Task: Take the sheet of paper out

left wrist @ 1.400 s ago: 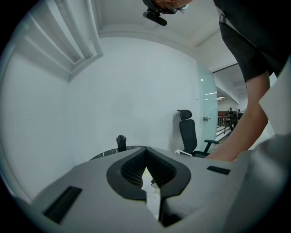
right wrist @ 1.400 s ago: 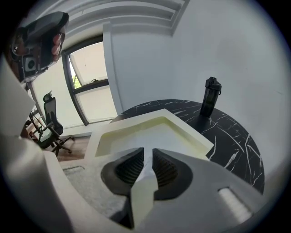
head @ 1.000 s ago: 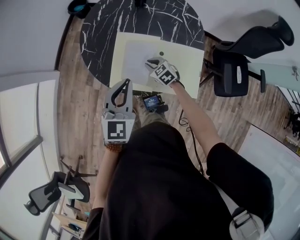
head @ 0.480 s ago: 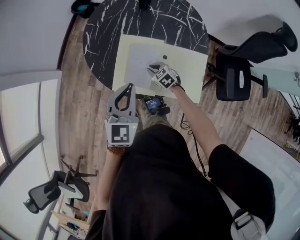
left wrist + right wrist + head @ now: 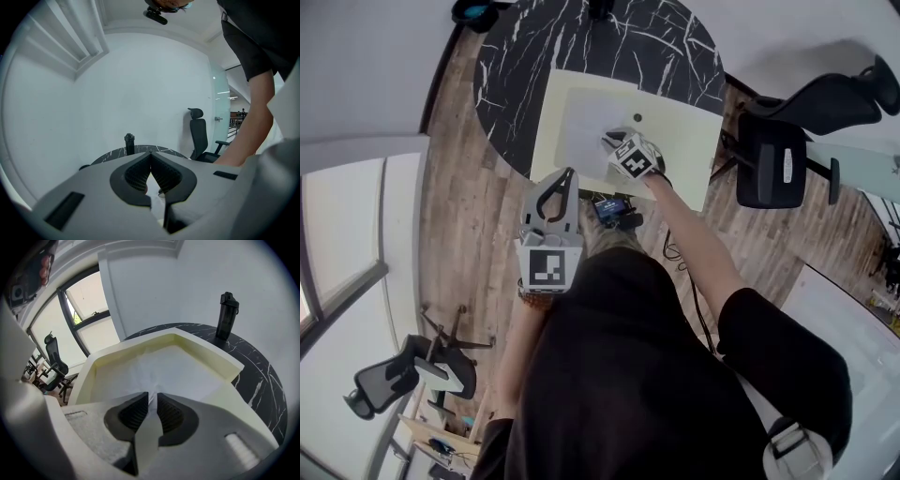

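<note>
A black, white-veined marble bench [image 5: 511, 80] fills the top centre of the head view. A cream tray [image 5: 696, 142] sits on its near half, and a black bottle [image 5: 227, 315] stands at its far edge.

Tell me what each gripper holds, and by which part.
Right gripper pinches the sheet of paper at its near edge; left gripper holds nothing, jaws together.

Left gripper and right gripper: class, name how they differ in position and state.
The right gripper grips the sheet of paper; the left gripper holds nothing. The right gripper reaches over the tray; the left gripper is held back, nearer the person's body. Both are shut.
</note>
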Motion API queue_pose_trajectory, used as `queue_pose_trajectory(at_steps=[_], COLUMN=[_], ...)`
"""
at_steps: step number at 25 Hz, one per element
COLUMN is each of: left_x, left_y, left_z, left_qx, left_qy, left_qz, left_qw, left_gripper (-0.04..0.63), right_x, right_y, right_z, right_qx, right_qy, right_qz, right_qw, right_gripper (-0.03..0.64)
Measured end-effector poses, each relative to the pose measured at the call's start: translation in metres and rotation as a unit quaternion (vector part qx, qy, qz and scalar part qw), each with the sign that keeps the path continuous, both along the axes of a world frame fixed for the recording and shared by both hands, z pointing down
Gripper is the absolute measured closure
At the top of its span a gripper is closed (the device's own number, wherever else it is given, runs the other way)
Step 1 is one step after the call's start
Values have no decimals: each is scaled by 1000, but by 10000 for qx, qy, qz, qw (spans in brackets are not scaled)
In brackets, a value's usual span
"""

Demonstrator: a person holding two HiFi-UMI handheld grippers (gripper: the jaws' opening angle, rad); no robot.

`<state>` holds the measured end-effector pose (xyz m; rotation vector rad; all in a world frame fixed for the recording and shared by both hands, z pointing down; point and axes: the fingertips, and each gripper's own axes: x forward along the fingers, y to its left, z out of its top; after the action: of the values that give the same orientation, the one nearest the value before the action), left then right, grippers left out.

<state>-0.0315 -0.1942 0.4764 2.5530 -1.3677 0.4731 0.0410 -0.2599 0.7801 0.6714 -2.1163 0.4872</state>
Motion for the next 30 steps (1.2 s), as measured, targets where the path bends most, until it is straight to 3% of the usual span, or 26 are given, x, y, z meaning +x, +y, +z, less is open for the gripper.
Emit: queue_pose_trajectory(at_steps=[23, 30], left_x=[-17, -23], left_y=[-3, 1], left_z=[4, 6], left_qx=[-38, -42], left_qy=[-79, -95], left_qz=[-327, -410], left_qw=[9994, 9991], left_gripper=[592, 592], right_x=[-1, -1], right_y=[0, 0], right_z=[23, 24], right_qx=[-163, -219], right_qy=[649, 686], right_qz=[-455, -336], right_qw=[9967, 9968], right_gripper=[557, 573])
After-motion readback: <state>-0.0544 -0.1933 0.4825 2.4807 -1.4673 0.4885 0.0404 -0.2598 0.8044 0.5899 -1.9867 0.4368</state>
